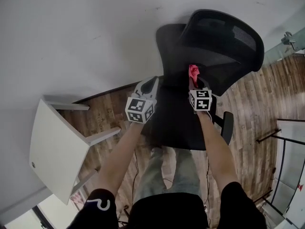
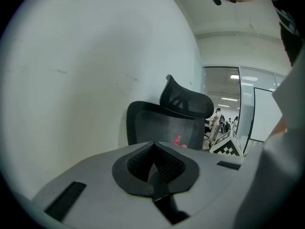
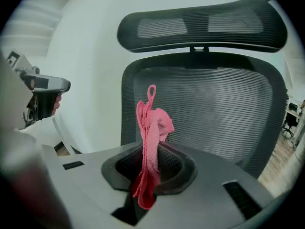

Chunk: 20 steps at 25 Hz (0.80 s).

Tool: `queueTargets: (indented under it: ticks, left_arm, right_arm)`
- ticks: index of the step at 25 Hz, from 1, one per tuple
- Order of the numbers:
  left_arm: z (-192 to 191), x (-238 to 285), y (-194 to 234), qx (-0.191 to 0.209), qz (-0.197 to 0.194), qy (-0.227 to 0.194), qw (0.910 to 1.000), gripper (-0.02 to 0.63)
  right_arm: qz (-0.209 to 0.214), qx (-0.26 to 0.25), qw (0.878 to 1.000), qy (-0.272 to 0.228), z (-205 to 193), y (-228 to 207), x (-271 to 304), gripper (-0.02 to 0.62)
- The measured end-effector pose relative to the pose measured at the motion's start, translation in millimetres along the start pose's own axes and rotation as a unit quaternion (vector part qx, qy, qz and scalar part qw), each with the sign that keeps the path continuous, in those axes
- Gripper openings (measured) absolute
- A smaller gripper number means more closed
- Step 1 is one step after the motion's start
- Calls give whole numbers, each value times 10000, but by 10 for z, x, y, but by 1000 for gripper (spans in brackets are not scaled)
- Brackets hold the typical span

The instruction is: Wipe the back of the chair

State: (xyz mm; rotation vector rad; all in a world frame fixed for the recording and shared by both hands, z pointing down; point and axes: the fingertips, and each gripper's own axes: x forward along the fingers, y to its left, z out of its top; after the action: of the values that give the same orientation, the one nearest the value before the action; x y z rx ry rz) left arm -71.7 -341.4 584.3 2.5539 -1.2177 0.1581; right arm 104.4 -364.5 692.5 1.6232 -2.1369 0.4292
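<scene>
Pink cloth (image 3: 151,142) stands upright, pinched in the closed right tongs (image 3: 148,173), with the office chair's mesh backrest (image 3: 219,109) straight ahead and near, while the left tongs (image 2: 155,168), closed on nothing, sit farther off sideways.

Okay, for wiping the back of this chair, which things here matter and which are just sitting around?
For the job: chair back; pink cloth, clamped in the jaws of the right gripper.

Just around: white table; headrest; left gripper, jaws shut on nothing.
</scene>
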Motion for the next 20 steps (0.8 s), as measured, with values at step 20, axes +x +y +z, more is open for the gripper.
queueTargets:
  ticks: [20]
  left_arm:
    - [-219, -483, 1039, -177, -1, 138, 9997, 23]
  right_arm:
    - [85, 68, 9980, 626, -38, 966, 834, 75]
